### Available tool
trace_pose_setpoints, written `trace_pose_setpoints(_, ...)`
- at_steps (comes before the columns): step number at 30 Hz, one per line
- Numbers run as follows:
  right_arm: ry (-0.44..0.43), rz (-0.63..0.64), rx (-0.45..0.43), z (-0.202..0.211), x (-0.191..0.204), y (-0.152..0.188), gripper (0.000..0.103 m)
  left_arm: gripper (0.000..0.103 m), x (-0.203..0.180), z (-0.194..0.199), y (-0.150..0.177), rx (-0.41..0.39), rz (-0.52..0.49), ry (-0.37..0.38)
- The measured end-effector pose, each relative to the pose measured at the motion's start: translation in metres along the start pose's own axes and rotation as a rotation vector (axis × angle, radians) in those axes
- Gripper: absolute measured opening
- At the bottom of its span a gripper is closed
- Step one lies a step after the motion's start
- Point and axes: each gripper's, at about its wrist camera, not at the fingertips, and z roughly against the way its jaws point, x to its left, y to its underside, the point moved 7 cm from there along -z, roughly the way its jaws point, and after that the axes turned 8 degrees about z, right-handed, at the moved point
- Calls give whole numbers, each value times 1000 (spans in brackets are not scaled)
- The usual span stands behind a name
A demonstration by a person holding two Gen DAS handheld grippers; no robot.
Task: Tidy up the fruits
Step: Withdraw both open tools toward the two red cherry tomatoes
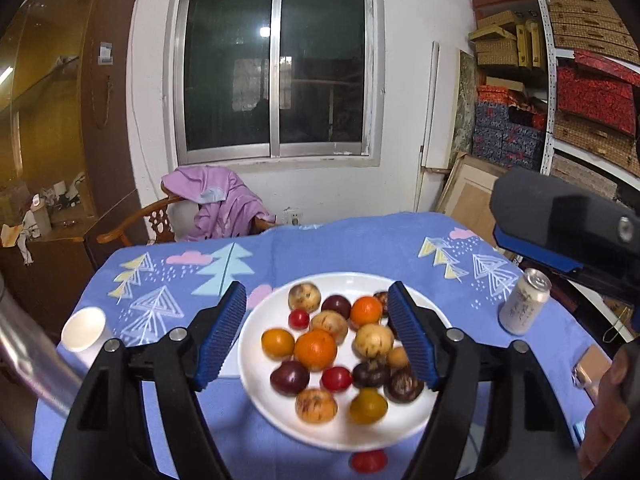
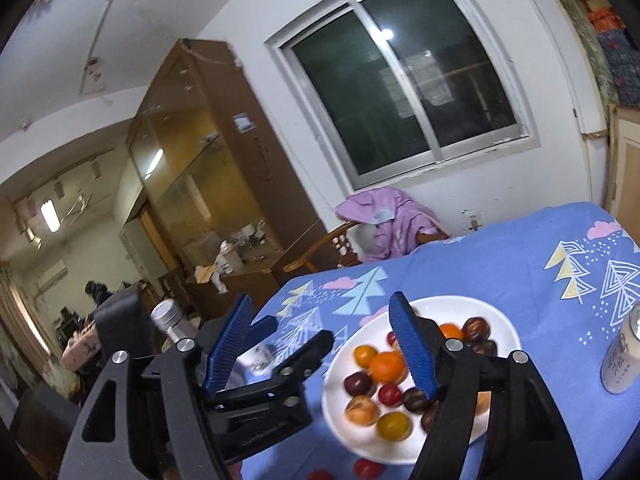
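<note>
A white plate on the blue patterned tablecloth holds several fruits: oranges, dark plums, small red fruits, and speckled tan ones. One red fruit lies on the cloth in front of the plate. My left gripper hovers above the plate, open, with nothing between its blue pads. In the right wrist view my right gripper is also open and empty, above the plate's left side. Two red fruits lie near the front edge there. The left gripper's body crosses below it.
A drink can stands right of the plate and a paper cup left of it. A metal bottle is at the near left. Behind the table stands a chair with a lilac garment. A hand is at the right.
</note>
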Motion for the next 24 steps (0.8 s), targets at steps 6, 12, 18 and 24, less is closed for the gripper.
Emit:
trace_pose_setpoints(6,8,40,38,26,35,10,72,72,17,31,23,48,52,-32)
trace_pose_setpoints(12,59,33,71,57,43,43,78,77,28,63,77,103,58,-50)
trace_pose_setpoints(18,103,-82,175,65,10,109,78,77,47,69,135,173,119,-55)
trace_pose_setpoints(24,87,-243,249,56,-23,140,78,78,36,47,161,190,29,-93)
